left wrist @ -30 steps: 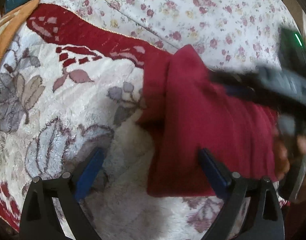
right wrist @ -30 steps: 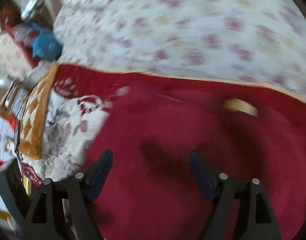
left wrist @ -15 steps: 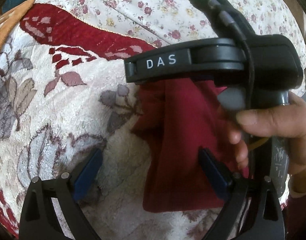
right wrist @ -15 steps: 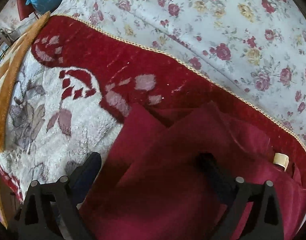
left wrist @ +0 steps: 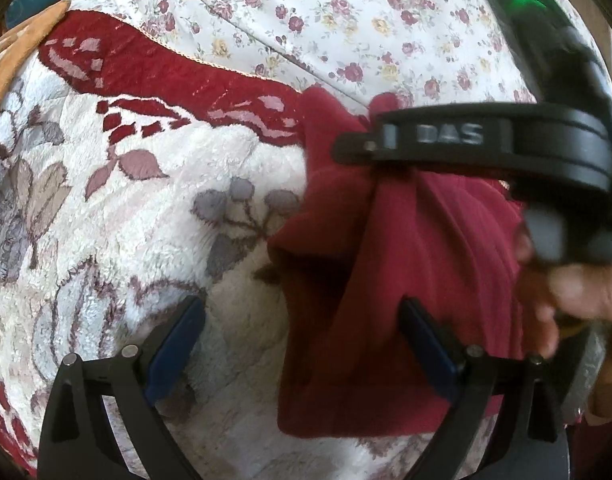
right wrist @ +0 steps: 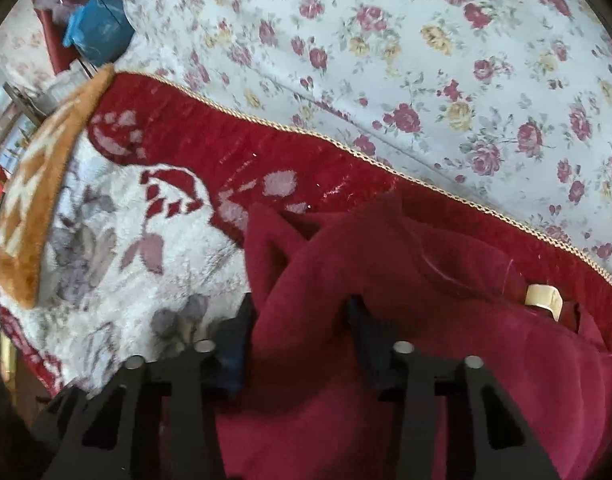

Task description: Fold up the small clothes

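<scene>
A dark red garment (left wrist: 406, 264) lies on a plush floral blanket (left wrist: 145, 216). My left gripper (left wrist: 301, 340) hovers open over its near left edge, with one blue pad (left wrist: 173, 344) above the blanket and the other above the cloth. In the right wrist view, my right gripper (right wrist: 301, 312) is closing its jaws on a raised fold of the red garment (right wrist: 426, 320), and the fabric is bunched between the pads. From the left wrist view, the right gripper (left wrist: 486, 148) is black, marked DAS, held by a hand (left wrist: 578, 288), and the cloth pulls up in taut creases beneath it.
A rose-print sheet (right wrist: 426, 60) covers the bed beyond the blanket's red border (right wrist: 265, 148). An orange patterned cushion (right wrist: 41, 184) sits at the left edge. A blue bag (right wrist: 93, 28) is off the bed at the far left. A cream tag (right wrist: 544, 300) shows on the garment.
The right gripper's jaws narrowed from wide open onto a fold of the red garment, which now rises bunched. The left gripper stayed put and open.
</scene>
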